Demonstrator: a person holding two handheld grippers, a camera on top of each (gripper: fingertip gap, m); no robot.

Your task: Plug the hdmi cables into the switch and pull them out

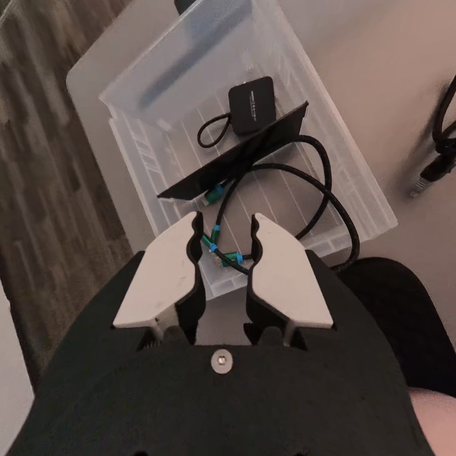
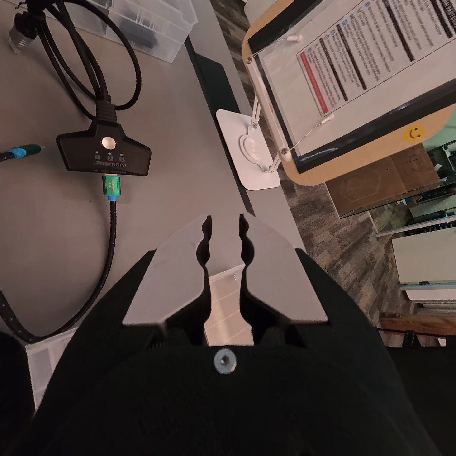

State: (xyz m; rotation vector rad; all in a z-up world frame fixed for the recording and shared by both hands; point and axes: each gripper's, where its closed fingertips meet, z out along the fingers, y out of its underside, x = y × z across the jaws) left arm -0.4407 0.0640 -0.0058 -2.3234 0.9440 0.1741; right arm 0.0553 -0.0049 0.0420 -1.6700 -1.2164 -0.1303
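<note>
In the right wrist view a black HDMI switch (image 2: 103, 150) lies on the grey table (image 2: 172, 148). One green plug (image 2: 111, 185) on a black braided cable sits in its near port. A second green-and-blue plug (image 2: 23, 151) lies loose just left of the switch. My right gripper (image 2: 224, 217) is open and empty, to the right of the switch and nearer than it. In the left wrist view my left gripper (image 1: 225, 217) is open and empty above the near end of a clear plastic bin (image 1: 357, 197). The bin holds several green-tipped HDMI cables (image 1: 232, 259).
The bin also holds a black divider (image 1: 237, 153) and a small black square box (image 1: 254, 103) with a looped cord. A coiled black cable with a clear plug (image 1: 419, 183) lies right of the bin. A sign board on a white stand (image 2: 249, 150) stands at the table edge.
</note>
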